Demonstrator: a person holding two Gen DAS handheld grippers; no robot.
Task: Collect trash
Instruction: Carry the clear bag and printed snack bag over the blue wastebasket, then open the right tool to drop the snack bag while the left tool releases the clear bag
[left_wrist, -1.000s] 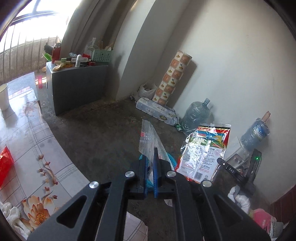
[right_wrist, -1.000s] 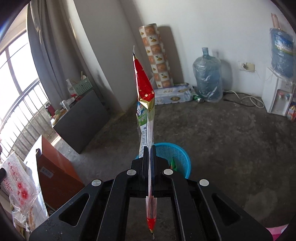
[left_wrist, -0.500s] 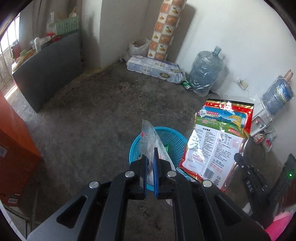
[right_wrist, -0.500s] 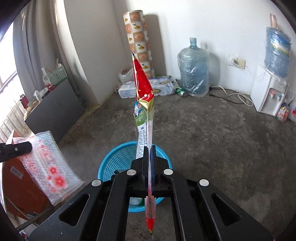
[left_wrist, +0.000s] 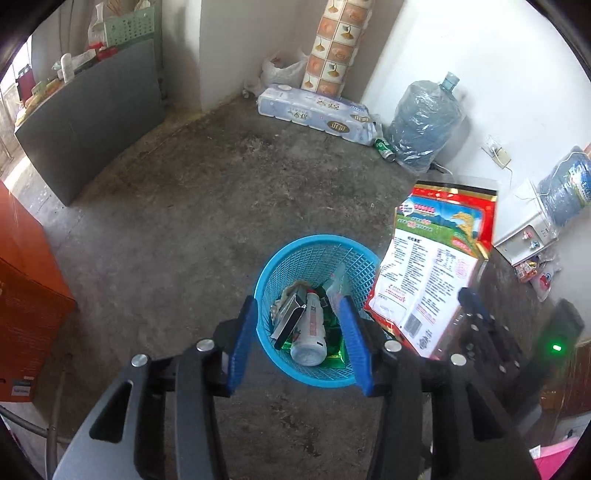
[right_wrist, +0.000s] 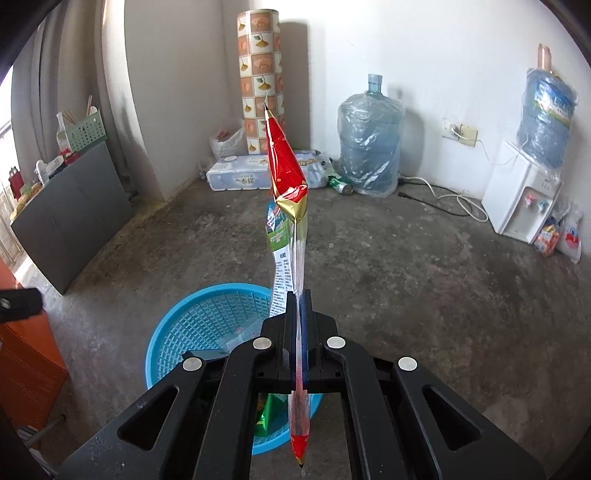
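Now | left tongs (left_wrist: 300, 341) just opened over basket (left_wrist: 291, 258) | right tongs (right_wrist: 300, 310) grip wrapper (right_wrist: 286, 173)

Far wall: tall patterned roll (right_wrist: 260, 77) upright in the corner, white toilet-paper multipack (right_wrist: 258, 171) lying at its foot. Plastic-wrapped blue water jug (right_wrist: 369, 144) beside a green can (right_wrist: 341, 185); white water dispenser (right_wrist: 517, 192) at right.

Counts: 1 blue basket (left_wrist: 295, 258), lower centre. 2 water jugs: one on floor (right_wrist: 369, 140), one on dispenser (right_wrist: 546, 110), right. 1 dispenser (right_wrist: 517, 199). 1 tissue pack (right_wrist: 251, 173). 1 patterned roll (right_wrist: 260, 74), top centre. 1 can (right_wrist: 341, 186). 1 red bag (right_wrist: 288, 173). 1 green crate (right_wrist: 86, 131), left.
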